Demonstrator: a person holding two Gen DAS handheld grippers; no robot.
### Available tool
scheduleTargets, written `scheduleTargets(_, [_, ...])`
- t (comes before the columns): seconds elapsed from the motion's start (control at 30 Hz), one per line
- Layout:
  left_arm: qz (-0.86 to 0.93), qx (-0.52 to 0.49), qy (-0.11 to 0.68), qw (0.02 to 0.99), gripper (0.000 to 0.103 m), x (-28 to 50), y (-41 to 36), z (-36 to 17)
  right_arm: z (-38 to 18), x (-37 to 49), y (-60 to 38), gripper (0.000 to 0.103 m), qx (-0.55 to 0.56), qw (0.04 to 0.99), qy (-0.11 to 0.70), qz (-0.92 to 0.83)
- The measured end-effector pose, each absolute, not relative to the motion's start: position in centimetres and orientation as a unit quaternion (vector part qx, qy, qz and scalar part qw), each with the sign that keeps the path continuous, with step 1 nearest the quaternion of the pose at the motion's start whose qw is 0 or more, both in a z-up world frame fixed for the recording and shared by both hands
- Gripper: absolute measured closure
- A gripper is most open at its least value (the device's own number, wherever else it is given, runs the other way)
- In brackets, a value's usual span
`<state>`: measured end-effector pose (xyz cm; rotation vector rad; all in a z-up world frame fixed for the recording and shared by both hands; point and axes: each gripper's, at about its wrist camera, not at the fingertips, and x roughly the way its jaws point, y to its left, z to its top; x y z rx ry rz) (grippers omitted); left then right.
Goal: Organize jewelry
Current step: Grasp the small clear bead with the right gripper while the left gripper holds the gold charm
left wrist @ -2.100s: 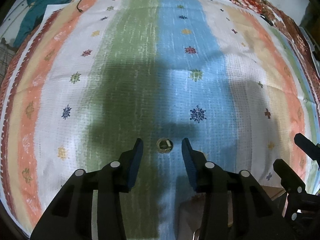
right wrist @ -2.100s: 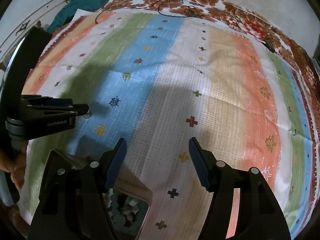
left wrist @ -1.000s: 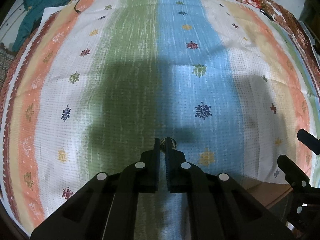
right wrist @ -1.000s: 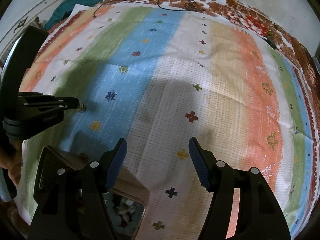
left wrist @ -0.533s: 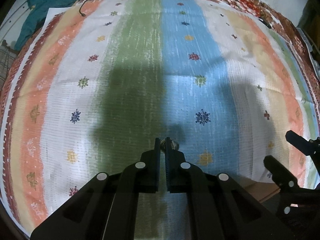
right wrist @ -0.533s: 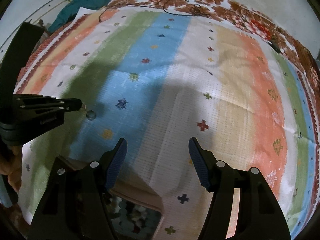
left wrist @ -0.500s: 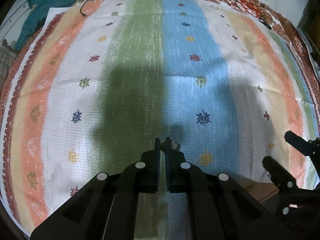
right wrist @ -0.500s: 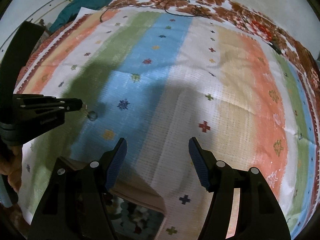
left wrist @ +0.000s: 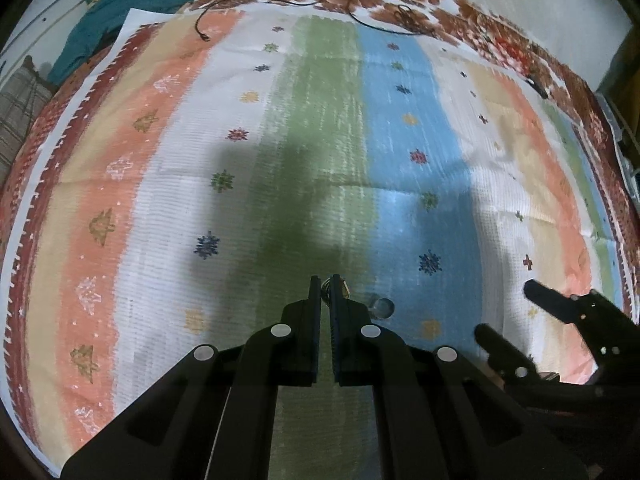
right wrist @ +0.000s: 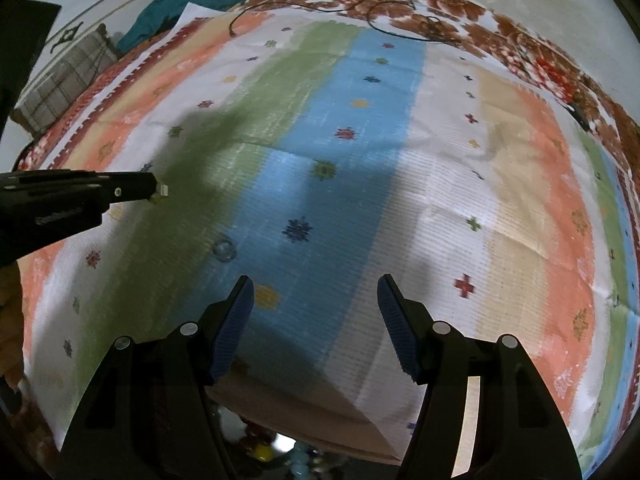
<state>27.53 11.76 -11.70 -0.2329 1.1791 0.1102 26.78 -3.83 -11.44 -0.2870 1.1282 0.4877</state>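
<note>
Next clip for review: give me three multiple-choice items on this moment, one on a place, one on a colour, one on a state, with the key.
1. The clear bead left on the cloth lies:
A. at the seam between the green and blue stripes
B. on the orange stripe
C. inside the box

2. The right tool's finger pads are:
A. red
B. blue
C. white

3. The left tool is:
A. wide open
B. shut on a small ring
C. out of view

Key: 1 A, the right wrist view shows it at that seam. 2 B, both ribbed pads are blue. 3 B, its jaws are nearly together and the ring protrudes at the tips.
</note>
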Motion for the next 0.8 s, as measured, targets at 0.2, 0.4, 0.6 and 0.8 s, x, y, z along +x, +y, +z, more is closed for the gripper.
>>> scheduleTargets(0.2, [0.06,-0.134,0.545,0.826,0.099,27.0,14.0,-11.2,-12.1,26.9,-1.0,0.039,-0.155,0.794,0.539,0.236])
scheduleTargets(0.4, [0.06,-0.148,0.544,0.824,0.099,27.0,15.1,-11.3,-12.7,27.1,1.0,0.039,-0.176,0.784,0.545,0.241])
scheduleTargets(0.6, [0.059,-0.155,0.543,0.823,0.099,27.0,15.6,-11.3,-13.7,27.8,2.4,0.039,-0.173,0.767,0.568,0.244])
scheduleTargets(0.8, [0.065,-0.159,0.547,0.819,0.099,27.1,15.9,-11.9,-15.1,28.3,3.5,0.039,-0.176,0.756,0.583,0.241])
